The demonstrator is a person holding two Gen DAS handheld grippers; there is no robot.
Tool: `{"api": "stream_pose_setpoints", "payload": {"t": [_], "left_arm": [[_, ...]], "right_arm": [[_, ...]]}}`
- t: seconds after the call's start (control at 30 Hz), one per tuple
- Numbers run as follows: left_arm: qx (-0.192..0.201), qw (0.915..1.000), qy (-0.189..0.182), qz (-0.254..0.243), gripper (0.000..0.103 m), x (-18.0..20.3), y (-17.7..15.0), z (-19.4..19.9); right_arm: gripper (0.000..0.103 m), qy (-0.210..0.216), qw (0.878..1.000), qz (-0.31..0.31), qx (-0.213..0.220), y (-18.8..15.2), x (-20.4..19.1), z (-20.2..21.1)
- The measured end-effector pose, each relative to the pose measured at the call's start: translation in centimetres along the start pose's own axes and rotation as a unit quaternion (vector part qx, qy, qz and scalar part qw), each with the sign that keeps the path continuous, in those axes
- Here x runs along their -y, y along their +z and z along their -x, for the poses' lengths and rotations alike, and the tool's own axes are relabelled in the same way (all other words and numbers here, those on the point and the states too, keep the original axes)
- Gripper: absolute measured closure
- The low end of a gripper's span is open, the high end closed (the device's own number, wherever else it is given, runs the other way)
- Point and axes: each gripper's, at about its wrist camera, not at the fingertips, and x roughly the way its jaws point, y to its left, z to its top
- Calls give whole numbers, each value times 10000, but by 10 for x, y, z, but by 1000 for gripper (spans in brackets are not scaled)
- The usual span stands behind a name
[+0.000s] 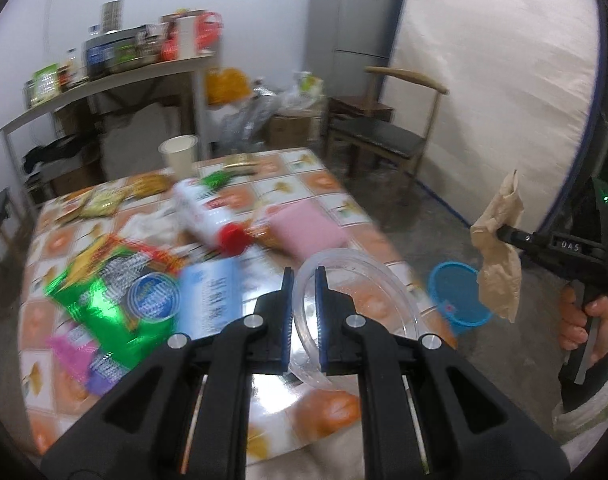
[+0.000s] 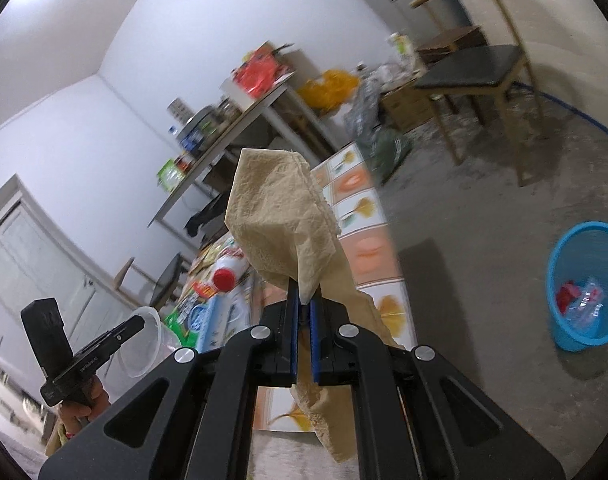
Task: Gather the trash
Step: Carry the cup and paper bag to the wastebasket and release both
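Note:
My left gripper [image 1: 304,276] is shut on the rim of a clear plastic cup [image 1: 356,276], held above the patterned table [image 1: 324,184]. In the right wrist view that cup [image 2: 146,340] shows at the lower left, in the left gripper [image 2: 138,326]. My right gripper [image 2: 304,292] is shut on a crumpled tan paper napkin [image 2: 276,216], which stands up above the jaws and also hangs below them. The left wrist view shows the napkin [image 1: 500,248] and right gripper [image 1: 502,232] at the right edge, over the floor. A blue waste bin [image 2: 584,280] with some trash inside stands on the floor; the bin [image 1: 456,296] is beside the table.
Snack packets [image 1: 116,292], a white bottle with a red cap [image 1: 208,216], a pink pack [image 1: 308,228] and a paper cup [image 1: 178,156] lie on the table. A wooden chair [image 1: 384,128], a cluttered shelf table [image 1: 104,80] and a grey fridge [image 1: 356,12] stand behind.

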Motion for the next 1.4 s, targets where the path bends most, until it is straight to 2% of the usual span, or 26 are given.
{"api": "stream_pose_setpoints", "payload": {"t": [0.17,0.27,0.37,0.5,0.63,0.8,0.97,1.1,1.23,1.27,1.3,1.33,1.37,1.4], "left_arm": [[-5,9977,-609,-310,95,50,24,-38],[-240,9933,-1035,-457,95,88,38,-77],[-518,9888,-1261,-606,95,121,45,-113],[-1018,9775,-1644,-840,95,177,48,-171],[-1629,9632,-1990,-776,95,221,46,-222],[-2033,9567,-1875,-911,94,271,34,-286],[-2578,9448,-1817,-889,94,312,17,-357],[-2772,9396,-1816,-858,94,331,7,-394],[-2837,9390,-1808,-720,94,345,2,-419],[-2819,9398,-1810,-672,89,348,3,-424],[-2801,9400,-1854,-594,73,352,2,-432],[-2796,9398,-1895,-517,63,353,1,-436],[-2793,9403,-1895,-448,53,354,0,-441],[-2789,9409,-1882,-396,53,354,-1,-445]], "right_arm": [[98,-503,9977,-328,306,7,42,39],[98,-777,9947,-534,404,8,65,54],[98,-1081,9900,-773,481,6,93,66],[98,-1393,9822,-1130,559,4,133,78],[98,-1668,9724,-1500,644,5,174,86],[98,-1853,9620,-1874,711,11,222,85],[98,-2052,9549,-2029,694,18,261,72],[98,-2234,9493,-2091,715,28,287,58],[97,-2431,9438,-2141,648,35,312,42],[97,-2495,9424,-2140,618,36,318,39],[97,-2553,9406,-2157,603,36,324,35],[95,-2604,9385,-2197,568,36,332,30],[86,-2654,9365,-2235,510,36,339,26],[79,-2759,9323,-2304,413,36,347,20]]}}
